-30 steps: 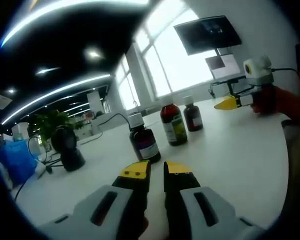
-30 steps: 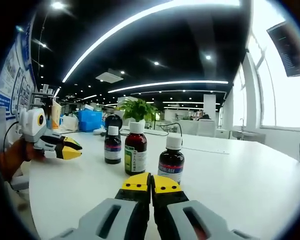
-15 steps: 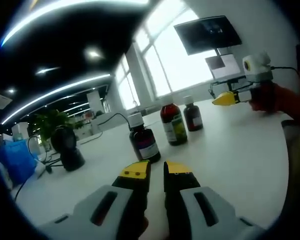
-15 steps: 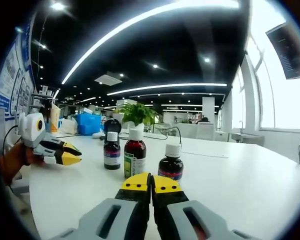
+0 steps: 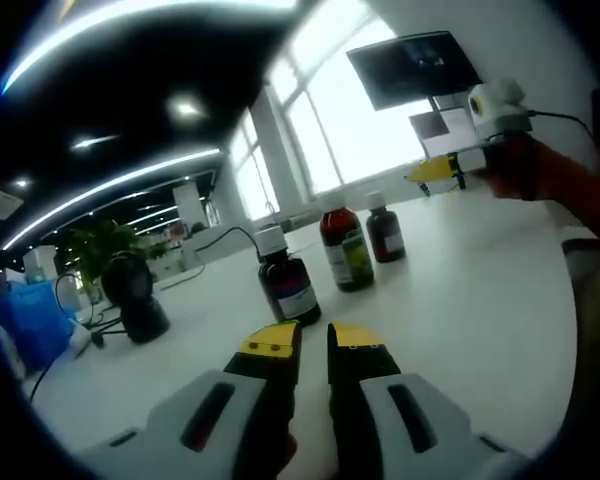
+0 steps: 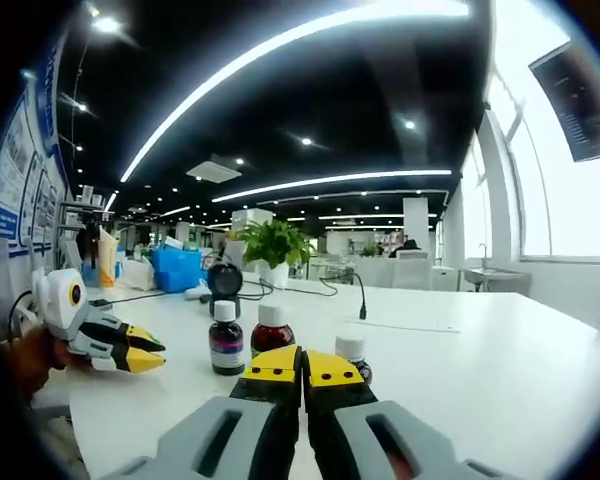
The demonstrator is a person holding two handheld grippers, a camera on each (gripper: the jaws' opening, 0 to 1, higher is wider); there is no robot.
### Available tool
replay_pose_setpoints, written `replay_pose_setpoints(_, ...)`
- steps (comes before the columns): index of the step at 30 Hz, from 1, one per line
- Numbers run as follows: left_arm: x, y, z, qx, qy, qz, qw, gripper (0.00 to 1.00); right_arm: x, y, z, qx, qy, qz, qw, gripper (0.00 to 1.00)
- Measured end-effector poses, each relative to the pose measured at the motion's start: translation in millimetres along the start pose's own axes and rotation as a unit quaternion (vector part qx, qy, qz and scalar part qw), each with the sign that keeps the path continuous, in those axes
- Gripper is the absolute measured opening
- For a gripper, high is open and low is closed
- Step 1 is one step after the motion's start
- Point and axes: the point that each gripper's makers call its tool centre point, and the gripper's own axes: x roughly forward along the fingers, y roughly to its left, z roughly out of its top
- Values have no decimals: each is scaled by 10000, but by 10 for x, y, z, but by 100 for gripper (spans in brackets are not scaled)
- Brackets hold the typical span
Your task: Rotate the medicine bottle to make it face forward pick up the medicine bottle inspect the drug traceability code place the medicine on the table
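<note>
We are lifting the right gripper [image 5: 432, 170] higher than a second ago, fingers pressed together; left gripper [image 5: 313, 340] fingers narrowly apart, facing three white-capped dark glass medicine bottles [image 5: 346, 246] standing on the white desk [image 5: 460, 300].

left gripper view: the windows [image 5: 350, 130] blow out white, so the ceiling goes dark and the whole frame is soft and hazy. right gripper view: sharper, with ceiling light strips [image 6: 310, 40] bowed by fisheye and glare off the white table [image 6: 500, 370].
</note>
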Motion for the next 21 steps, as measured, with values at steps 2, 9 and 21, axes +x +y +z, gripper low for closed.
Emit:
replay_pose_setpoints(2,-2,-4,8,-2,-22,-13,10000,3,38,1,43,-69,19,-28,10000,0)
replay_pose_setpoints(9,-9,-14,6,42,-27,-46,10000,3,153,95,175,-212,3,89,9997,0)
replay_pose_setpoints(21,-26,-26,30,3,-60,-59,10000,3,410,263,380,-198,38,305,9993,0)
